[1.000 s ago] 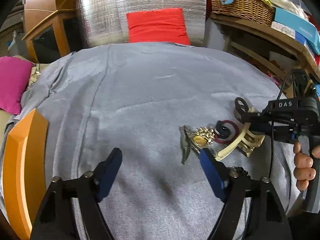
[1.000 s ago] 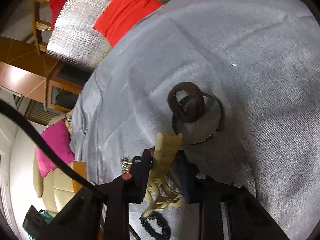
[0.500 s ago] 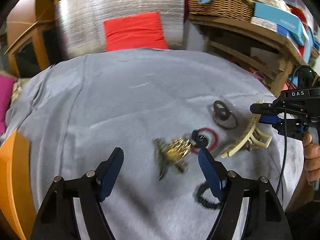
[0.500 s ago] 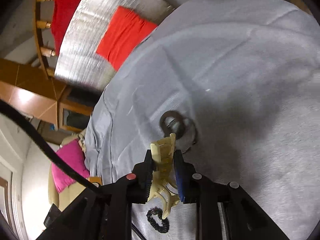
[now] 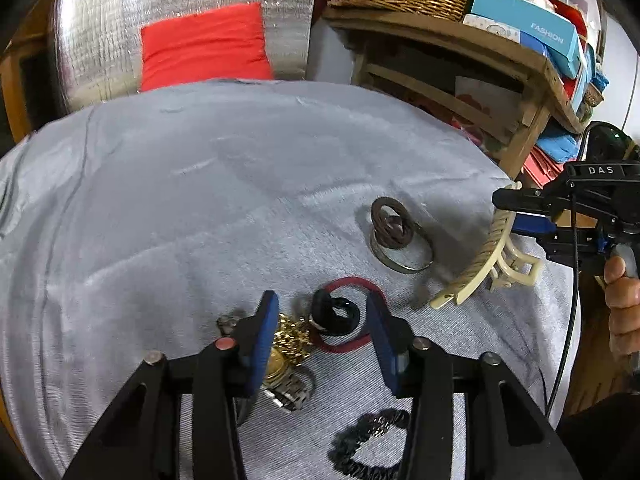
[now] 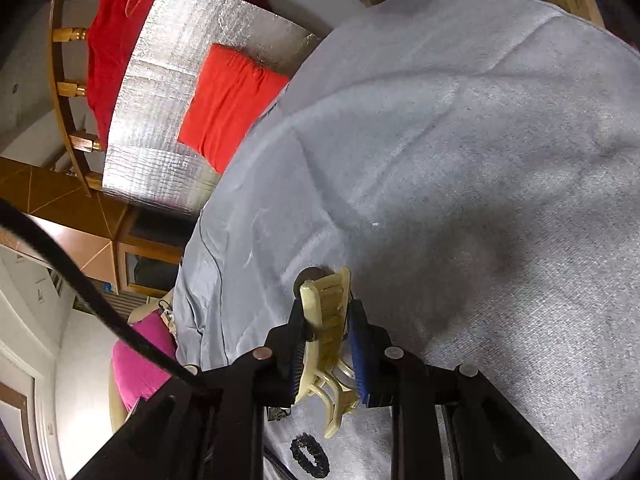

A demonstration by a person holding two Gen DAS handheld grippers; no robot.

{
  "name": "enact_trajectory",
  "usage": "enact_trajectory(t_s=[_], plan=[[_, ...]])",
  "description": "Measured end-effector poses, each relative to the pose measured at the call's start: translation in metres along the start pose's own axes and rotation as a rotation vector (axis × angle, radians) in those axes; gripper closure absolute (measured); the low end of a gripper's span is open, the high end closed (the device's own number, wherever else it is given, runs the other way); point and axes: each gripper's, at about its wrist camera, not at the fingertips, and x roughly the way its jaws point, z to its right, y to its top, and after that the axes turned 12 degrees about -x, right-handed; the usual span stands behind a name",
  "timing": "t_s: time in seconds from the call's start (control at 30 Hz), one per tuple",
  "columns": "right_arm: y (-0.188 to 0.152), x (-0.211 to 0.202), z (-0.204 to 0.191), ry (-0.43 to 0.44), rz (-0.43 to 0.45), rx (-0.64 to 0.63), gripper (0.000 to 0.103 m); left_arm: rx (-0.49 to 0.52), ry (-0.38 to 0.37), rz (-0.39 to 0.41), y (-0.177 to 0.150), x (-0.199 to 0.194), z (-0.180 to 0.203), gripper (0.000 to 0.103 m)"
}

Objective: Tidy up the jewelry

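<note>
1. Jewelry sits at lower centre of the left view on the grey-clothed desk: gold watch, black ring, red band.
2. Your left gripper has swung over them and is closing, pads not yet pressing.
3. Your right gripper pinches the cream hair claw, lifted clear.
4. A brown ring and black scrunchie crowd nearby.

L gripper angled down, jaws closing; R gripper clamped, hand on grip.
</note>
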Motion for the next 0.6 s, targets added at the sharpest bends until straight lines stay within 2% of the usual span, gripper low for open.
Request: enact_trajectory(t_s=[0.03, 0.13, 0.3, 0.6], plan=[[0.000, 0.001, 0.000, -0.002, -0.001, -0.003, 0.081, 0.002, -0.006, -0.011, 0.000, 0.003, 0.001, 0.072], [0.000, -0.002, 0.002, -0.004, -0.004, 0.001, 0.081, 0.012, -0.019, -0.030, 0.000, 0.009, 0.002, 0.081], [-0.001, -0.002, 0.003, -0.003, -0.007, 0.004, 0.081, 0.006, -0.025, -0.027, 0.000, 0.013, 0.001, 0.092], [-0.005, -0.004, -0.011, 0.023, 0.003, -0.029, 0.081, 0.020, -0.055, 0.003, -0.007, -0.005, 0.004, 0.099]])
